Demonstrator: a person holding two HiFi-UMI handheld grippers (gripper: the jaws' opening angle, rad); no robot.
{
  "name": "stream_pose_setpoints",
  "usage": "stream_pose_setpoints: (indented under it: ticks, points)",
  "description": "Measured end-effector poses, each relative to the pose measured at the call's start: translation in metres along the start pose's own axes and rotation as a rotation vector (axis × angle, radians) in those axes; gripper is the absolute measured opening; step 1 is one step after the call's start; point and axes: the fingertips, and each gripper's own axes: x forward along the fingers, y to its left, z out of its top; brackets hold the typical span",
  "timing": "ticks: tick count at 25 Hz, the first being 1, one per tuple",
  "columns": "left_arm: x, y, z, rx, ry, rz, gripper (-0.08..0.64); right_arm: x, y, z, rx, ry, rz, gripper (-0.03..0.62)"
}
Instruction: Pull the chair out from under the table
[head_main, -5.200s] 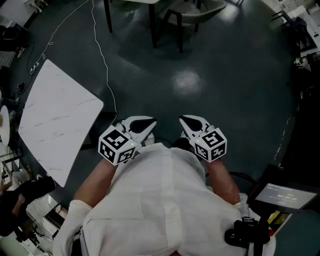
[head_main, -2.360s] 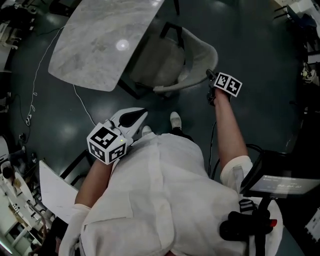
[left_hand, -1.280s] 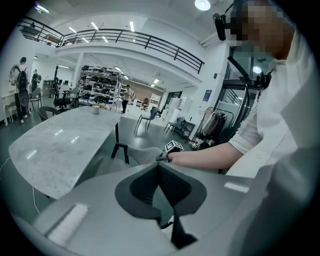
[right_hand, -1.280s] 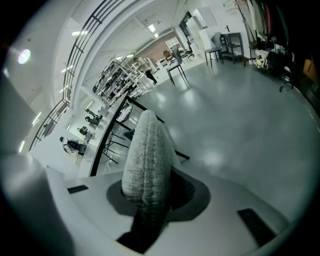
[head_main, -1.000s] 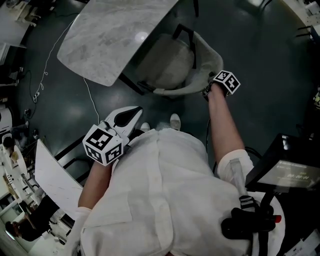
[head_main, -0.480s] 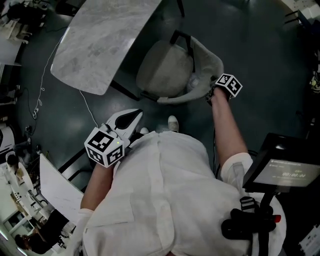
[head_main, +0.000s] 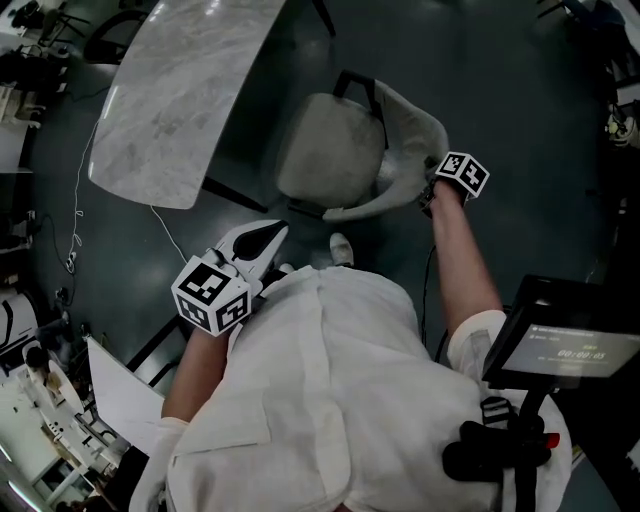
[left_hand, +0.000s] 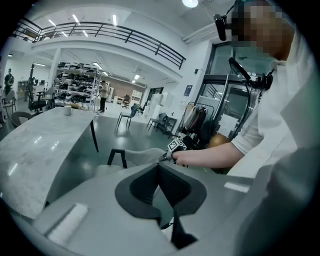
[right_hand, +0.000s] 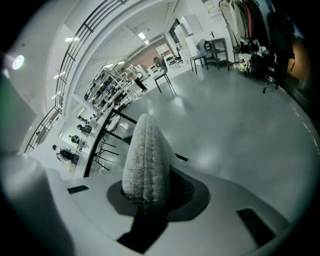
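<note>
The grey upholstered chair (head_main: 335, 150) stands beside the marble table (head_main: 175, 90), its seat out from under the tabletop. My right gripper (head_main: 427, 198) is shut on the right end of the chair's curved backrest (head_main: 415, 125). In the right gripper view the woven backrest edge (right_hand: 146, 159) is pinched between the jaws of the right gripper (right_hand: 150, 192). My left gripper (head_main: 280, 230) hangs close to my body, shut with nothing in it. In the left gripper view the left gripper (left_hand: 160, 167) points towards the chair (left_hand: 137, 155) and the table (left_hand: 40, 145).
A screen on a stand (head_main: 560, 345) is close at the right. A white board (head_main: 120, 385) leans at the lower left, and a thin cable (head_main: 170, 230) runs over the dark floor. My shoe (head_main: 342, 248) is just behind the chair. Other chairs (left_hand: 127, 115) stand far off.
The chair has slid away from the table with my right gripper still shut on its backrest; the seat that sat partly under the tabletop now shows whole. My left gripper moved along with my body.
</note>
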Motion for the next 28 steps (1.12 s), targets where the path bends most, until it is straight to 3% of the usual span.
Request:
stream_pose_setpoints:
  ticks: [3,9,28]
  points:
    - [0.005,0.018,0.016,0.011,0.015,-0.028,0.008,0.003,0.006,0.015,0.006,-0.002,-0.015,0.084]
    - [-0.031,0.054,-0.005,0.033,0.03,-0.061,0.008,0.009,0.021,-0.017,-0.005,0.0,-0.022,0.083]
    - [-0.041,0.059,-0.015,0.016,0.047,-0.073,0.008,-0.011,-0.019,-0.004,-0.016,0.007,-0.048,0.08]
